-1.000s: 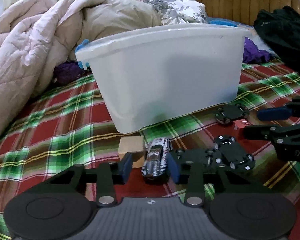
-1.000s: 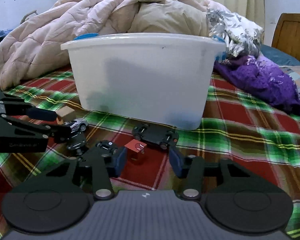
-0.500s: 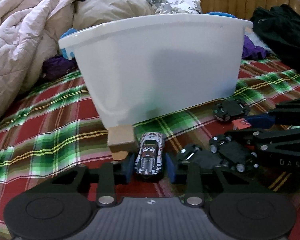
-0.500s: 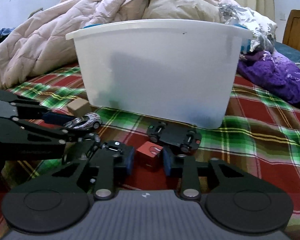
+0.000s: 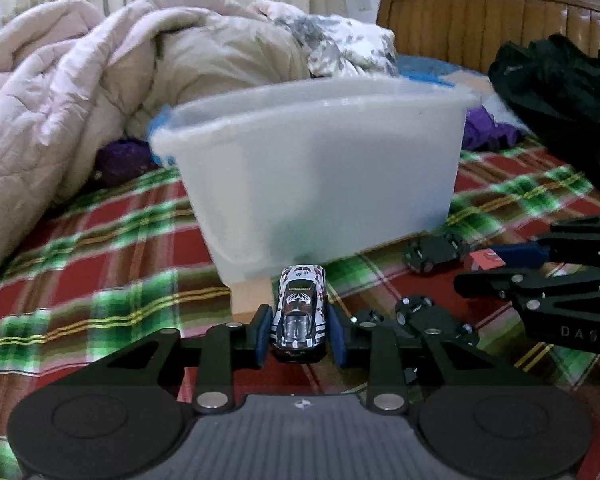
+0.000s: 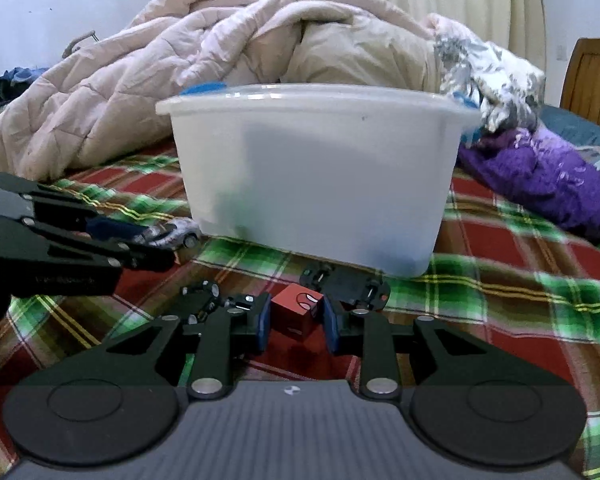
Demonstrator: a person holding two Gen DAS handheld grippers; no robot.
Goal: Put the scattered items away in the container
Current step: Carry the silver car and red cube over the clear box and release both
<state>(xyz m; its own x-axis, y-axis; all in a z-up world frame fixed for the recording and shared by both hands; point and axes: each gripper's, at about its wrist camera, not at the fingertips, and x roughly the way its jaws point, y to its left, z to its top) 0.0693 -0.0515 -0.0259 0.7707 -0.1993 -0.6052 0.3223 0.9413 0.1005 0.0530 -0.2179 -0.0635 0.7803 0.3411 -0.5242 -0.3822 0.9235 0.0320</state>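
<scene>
A white plastic tub stands on the plaid bed. My left gripper is shut on a white and black toy car and holds it lifted in front of the tub. My right gripper is shut on a red cube with a face printed on it, just above the blanket. A wooden block lies at the tub's base. Black upturned toy cars lie on the blanket near both grippers.
A pink quilt is piled behind and left of the tub. Purple cloth and black clothing lie to the right. A wooden headboard stands at the back.
Both grippers closed in on their items and shut on them. The left gripper has lifted the toy car off the blanket; the right gripper has raised the red cube slightly.
</scene>
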